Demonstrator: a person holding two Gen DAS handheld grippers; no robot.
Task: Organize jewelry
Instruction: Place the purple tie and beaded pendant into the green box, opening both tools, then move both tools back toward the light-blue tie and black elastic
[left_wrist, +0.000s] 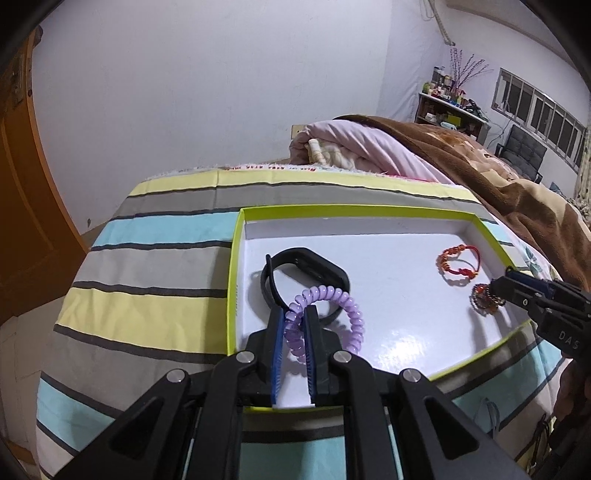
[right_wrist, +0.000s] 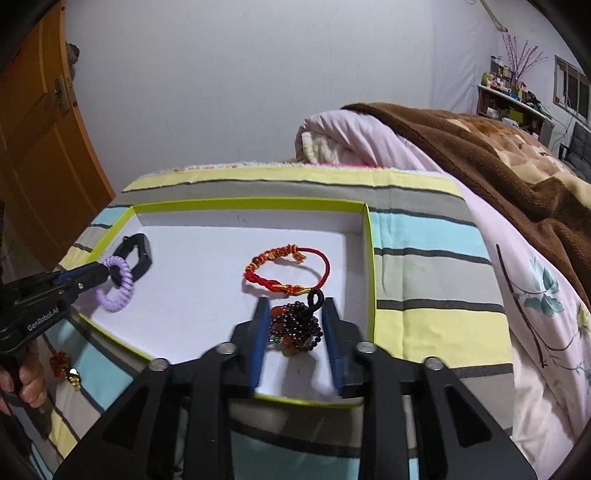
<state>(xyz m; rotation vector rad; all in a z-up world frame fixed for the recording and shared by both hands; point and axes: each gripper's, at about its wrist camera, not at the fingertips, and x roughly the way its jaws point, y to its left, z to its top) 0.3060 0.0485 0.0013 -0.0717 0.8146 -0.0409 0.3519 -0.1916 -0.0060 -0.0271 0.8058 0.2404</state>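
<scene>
- Left tool (left_wrist: 295, 314) pinches the purple spiral plastic hair tie (left_wrist: 325, 317) inside the white lime-edged cardboard tray (left_wrist: 388, 221).
- Right tool (right_wrist: 295, 306), half open, straddles the dark beaded bracelet (right_wrist: 295, 328); red braided cord bracelet (right_wrist: 288, 271) at 12 o'clock.

A green-rimmed white tray (left_wrist: 236, 258) on the bed holds a black band (left_wrist: 295, 266) with a lilac coil tie (left_wrist: 332, 306) leaning on it, a red cord bracelet (right_wrist: 291, 273) lying flat, and just beside it a heap of dark beads (right_wrist: 295, 328).

Black hand-held gripper (left_wrist: 294, 325), blue pads (left_wrist: 277, 343), silver screws (left_wrist: 245, 357)
</scene>
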